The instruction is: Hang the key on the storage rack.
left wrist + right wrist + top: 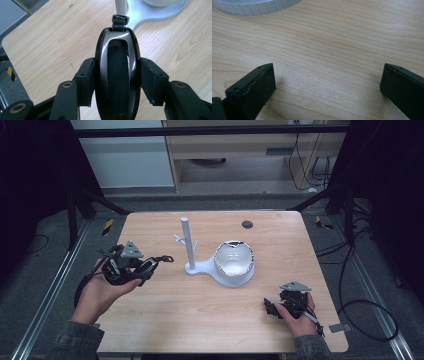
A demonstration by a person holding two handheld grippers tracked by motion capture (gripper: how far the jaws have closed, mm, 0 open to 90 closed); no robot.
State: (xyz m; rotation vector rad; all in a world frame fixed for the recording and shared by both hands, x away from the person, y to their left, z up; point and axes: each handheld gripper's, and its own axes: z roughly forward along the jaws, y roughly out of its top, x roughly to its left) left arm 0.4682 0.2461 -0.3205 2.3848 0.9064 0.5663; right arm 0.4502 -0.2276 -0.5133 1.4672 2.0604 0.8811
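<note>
high view: dim, dark edges | claw views: brighter, sharp, soft shadows

A: Left claw [150, 265]?
B: Closed on the black oval earcup [117, 75], one pad pressed against each flat side. The left hand [97, 295] cradles it from below, palm up, left of the white stand [189, 245], jaws pointing toward it.
A: Right claw [272, 307]?
B: Jaws spread wide with bare desk [332, 50] between them. The right hand [297, 317] sits low, to the front right of the stand.
</note>
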